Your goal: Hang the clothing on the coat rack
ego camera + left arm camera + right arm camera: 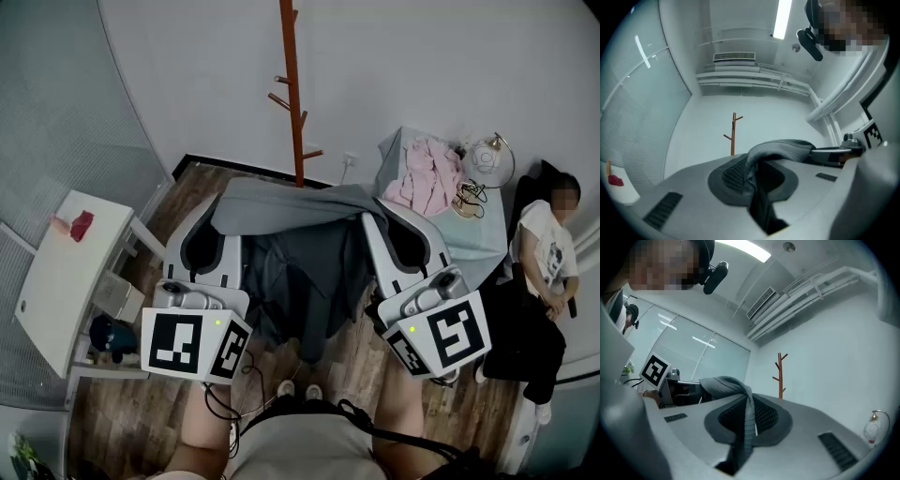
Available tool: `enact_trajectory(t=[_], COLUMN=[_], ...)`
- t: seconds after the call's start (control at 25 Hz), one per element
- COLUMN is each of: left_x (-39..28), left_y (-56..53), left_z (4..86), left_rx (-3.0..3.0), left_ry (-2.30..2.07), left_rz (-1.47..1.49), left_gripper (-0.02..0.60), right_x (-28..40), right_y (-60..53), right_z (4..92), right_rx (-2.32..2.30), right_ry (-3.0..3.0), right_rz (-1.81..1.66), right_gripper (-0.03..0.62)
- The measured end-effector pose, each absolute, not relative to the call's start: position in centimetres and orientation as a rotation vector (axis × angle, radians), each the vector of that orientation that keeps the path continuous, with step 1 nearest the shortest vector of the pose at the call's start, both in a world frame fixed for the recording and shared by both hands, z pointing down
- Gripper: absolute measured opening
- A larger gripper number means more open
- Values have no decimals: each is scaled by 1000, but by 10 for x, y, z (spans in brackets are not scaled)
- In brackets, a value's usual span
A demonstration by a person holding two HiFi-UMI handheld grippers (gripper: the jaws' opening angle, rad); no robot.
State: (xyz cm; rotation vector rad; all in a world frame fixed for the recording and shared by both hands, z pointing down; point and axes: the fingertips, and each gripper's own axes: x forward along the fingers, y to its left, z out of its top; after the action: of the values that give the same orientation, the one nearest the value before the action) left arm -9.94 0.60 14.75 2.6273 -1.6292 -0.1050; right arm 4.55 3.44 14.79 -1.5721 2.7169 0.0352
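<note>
With left hand-held gripper (752, 173), right hand-held gripper (747, 416) both pinching grey garment (291, 211): lift taut edge above coat rack (292, 94) peg.

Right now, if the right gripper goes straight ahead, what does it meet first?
Probably the coat rack, just right of the line of the right gripper; else the white wall behind. Nothing nearer shows.

garment (291, 211): grey | coat rack (292, 94): reddish-brown | heap of clothes (427, 178): pink | floor (122, 412): brown wood-grain
</note>
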Motion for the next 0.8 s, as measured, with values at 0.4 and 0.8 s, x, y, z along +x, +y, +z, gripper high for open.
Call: enact_trajectory(t=[0.4,0.8], left_x=[-98,-114], left_y=[-1,-9], left_z=[135,132], left_rx=[2738,2770], left_ry=[-1667,-1668], left_rz=[-128,-96], left_gripper=[48,48], right_x=[42,28], right_y=[29,22], right_z=[136,135], right_rx=[-1592,-1597], right_ry=[2724,2723], right_rz=[138,145], right_gripper=[31,31])
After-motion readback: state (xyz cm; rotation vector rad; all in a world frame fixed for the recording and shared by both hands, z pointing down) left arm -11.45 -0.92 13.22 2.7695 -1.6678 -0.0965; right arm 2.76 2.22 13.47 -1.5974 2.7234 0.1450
